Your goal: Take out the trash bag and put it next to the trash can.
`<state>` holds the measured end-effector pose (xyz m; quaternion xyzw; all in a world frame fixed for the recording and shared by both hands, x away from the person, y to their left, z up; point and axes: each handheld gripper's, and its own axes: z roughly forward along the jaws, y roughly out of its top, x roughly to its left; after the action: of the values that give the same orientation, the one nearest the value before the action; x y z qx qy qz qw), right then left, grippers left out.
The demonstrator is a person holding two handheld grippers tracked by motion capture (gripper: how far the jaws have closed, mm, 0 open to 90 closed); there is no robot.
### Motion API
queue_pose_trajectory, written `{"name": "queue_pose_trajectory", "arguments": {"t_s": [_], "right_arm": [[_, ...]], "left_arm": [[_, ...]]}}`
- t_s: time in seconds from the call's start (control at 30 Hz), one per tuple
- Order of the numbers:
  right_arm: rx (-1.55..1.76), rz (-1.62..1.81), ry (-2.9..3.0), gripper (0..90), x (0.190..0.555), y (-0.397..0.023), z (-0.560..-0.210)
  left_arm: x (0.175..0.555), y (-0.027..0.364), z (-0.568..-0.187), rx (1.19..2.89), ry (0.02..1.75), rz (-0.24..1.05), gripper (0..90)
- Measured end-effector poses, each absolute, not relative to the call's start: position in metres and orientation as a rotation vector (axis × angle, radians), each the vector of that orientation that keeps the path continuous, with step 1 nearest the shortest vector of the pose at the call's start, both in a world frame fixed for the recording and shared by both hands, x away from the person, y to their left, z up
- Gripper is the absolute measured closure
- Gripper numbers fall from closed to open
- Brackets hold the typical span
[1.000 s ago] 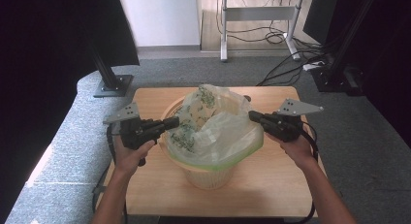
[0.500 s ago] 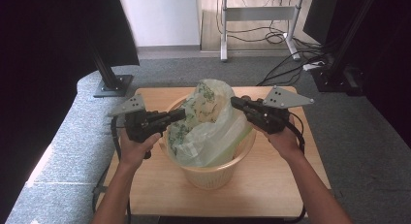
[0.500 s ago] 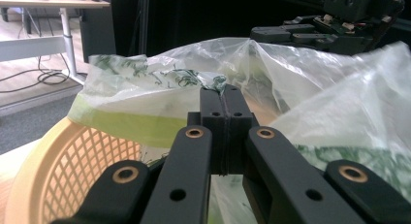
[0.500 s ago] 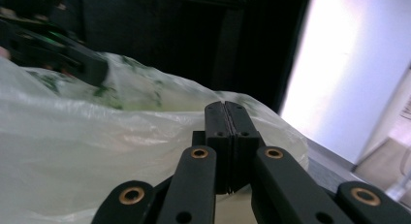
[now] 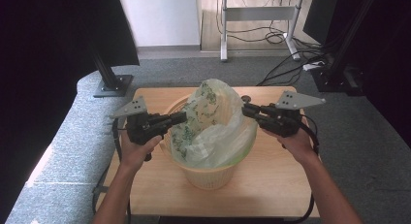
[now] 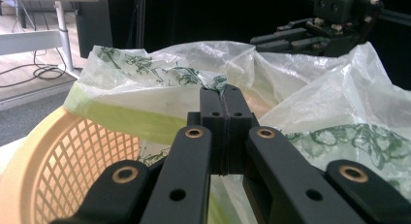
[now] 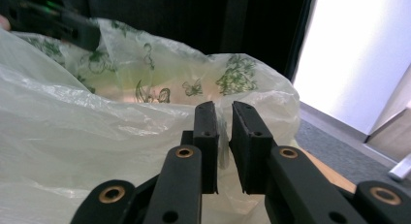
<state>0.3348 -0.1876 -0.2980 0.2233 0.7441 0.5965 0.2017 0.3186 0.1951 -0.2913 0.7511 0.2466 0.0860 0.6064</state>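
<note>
A cream lattice basket [image 5: 213, 173] stands on the wooden table [image 5: 271, 185]. A pale green plastic bag [image 5: 213, 127] with green print sits in it and rises above the rim. At the basket's left side, my left gripper [image 5: 181, 117] is shut on the bag's printed edge [image 6: 213, 86]. The basket's lattice wall [image 6: 72, 156] lies below those jaws. On the right side, my right gripper [image 5: 245, 110] has its jaws almost together, with a fold of the bag's film [image 7: 223, 146] pinched between them. The bag [image 7: 87, 132] spreads out beyond them.
A black monitor stand [image 5: 112, 83] is on the grey surface at the back left. Cables [image 5: 286, 69] and a metal desk frame [image 5: 257, 15] lie on the floor behind the table. The table's front edge [image 5: 218, 215] runs close to the person's forearms.
My right gripper moved in to the bag's right edge, then drew back a little to the right. The left gripper kept its hold near the left rim. The bag stands taller and more spread out.
</note>
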Motion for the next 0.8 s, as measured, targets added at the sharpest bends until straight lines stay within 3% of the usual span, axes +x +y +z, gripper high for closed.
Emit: {"name": "queue_pose_trajectory", "arguments": {"t_s": [0.13,0.4,0.6,0.8], "right_arm": [[0.602,1.756,2.047,57.0,0.337,-0.201,-0.295],[0.690,1.751,2.042,38.3,0.369,-0.198,-0.280],[0.670,1.627,2.245,36.3,0.399,-0.170,-0.277],[0.677,1.530,2.286,43.8,0.403,-0.164,-0.287]], "left_arm": [[0.317,0.194,-0.292,1.742,0.565,0.200,89.8],[0.317,0.195,-0.292,1.744,0.583,0.218,89.9],[0.318,0.197,-0.294,1.740,0.584,0.211,89.8],[0.318,0.198,-0.296,1.739,0.586,0.206,89.9]]}}
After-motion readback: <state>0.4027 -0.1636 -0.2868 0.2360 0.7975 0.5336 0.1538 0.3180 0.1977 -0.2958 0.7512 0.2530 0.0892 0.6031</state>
